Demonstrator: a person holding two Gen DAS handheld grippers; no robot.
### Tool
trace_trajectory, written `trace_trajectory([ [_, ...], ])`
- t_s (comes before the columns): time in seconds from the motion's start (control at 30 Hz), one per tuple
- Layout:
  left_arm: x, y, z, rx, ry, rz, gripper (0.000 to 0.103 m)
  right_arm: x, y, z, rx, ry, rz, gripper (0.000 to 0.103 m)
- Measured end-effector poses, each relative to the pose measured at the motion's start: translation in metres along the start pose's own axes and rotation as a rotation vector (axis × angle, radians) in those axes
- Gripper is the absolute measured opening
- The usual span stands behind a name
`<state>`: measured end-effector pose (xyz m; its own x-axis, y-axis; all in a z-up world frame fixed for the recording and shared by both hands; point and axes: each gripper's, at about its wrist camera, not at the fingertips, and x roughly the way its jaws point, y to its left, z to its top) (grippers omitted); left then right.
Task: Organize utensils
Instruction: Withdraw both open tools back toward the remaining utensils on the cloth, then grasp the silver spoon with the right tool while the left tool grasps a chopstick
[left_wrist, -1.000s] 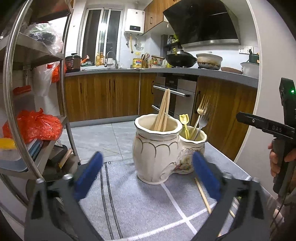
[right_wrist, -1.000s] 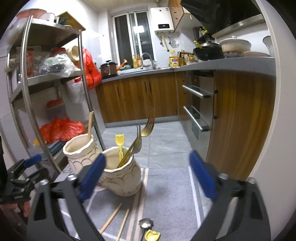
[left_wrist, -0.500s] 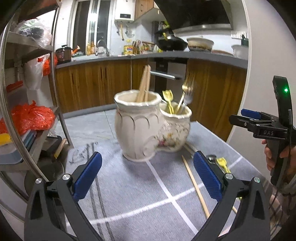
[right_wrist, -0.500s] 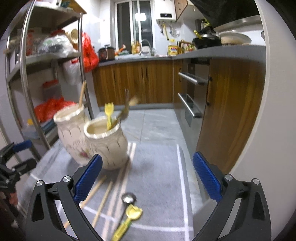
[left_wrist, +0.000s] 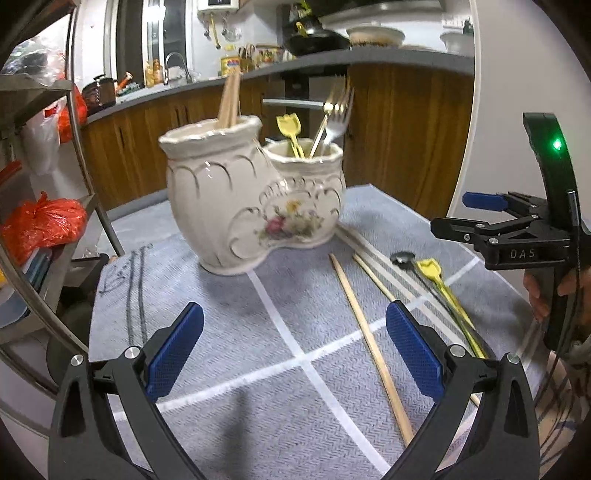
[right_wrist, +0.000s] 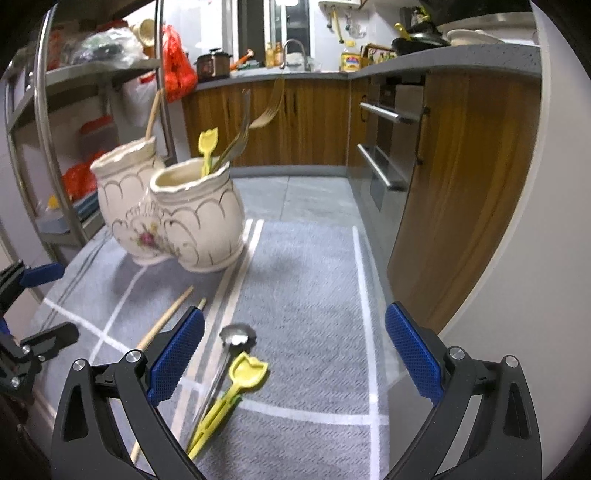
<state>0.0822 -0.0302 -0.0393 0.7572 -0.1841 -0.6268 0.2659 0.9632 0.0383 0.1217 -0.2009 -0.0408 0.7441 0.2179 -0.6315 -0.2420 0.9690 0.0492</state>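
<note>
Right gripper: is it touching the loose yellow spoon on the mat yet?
Apart. In the right wrist view the right gripper is open, its blue pads either side of the yellow spoon, with grey mat showing between.

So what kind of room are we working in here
A home kitchen, most likely. Wooden base cabinets run under a grey countertop, with a chrome sink tap by the window and a black wok on the stove. A built-in oven sits beneath.

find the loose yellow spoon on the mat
In the right wrist view the yellow spoon lies low centre on the grey mat, beside a metal spoon.
</note>
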Motion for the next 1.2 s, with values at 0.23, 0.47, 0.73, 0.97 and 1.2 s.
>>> trace_trajectory([
  [0.23, 0.009, -0.006, -0.002, -0.002, 0.058, -0.01, 0.097, 0.012, 0.006, -0.004, -0.025, 0.057, 0.016, 0.097],
  [0.47, 0.015, -0.014, -0.003, 0.026, 0.09, -0.011, 0.097, 0.015, 0.013, -0.006, -0.033, 0.084, 0.064, 0.092],
  [0.73, 0.018, -0.023, -0.002, 0.061, 0.108, -0.017, 0.097, 0.024, 0.025, -0.007, -0.065, 0.142, 0.095, 0.056],
  [0.97, 0.02, -0.023, -0.002, 0.056, 0.124, -0.037, 0.089, 0.032, 0.034, -0.01, -0.095, 0.191, 0.101, 0.036],
  [1.2, 0.023, -0.028, -0.003, 0.079, 0.141, -0.06, 0.074, 0.038, 0.037, -0.008, -0.092, 0.211, 0.103, 0.026],
])
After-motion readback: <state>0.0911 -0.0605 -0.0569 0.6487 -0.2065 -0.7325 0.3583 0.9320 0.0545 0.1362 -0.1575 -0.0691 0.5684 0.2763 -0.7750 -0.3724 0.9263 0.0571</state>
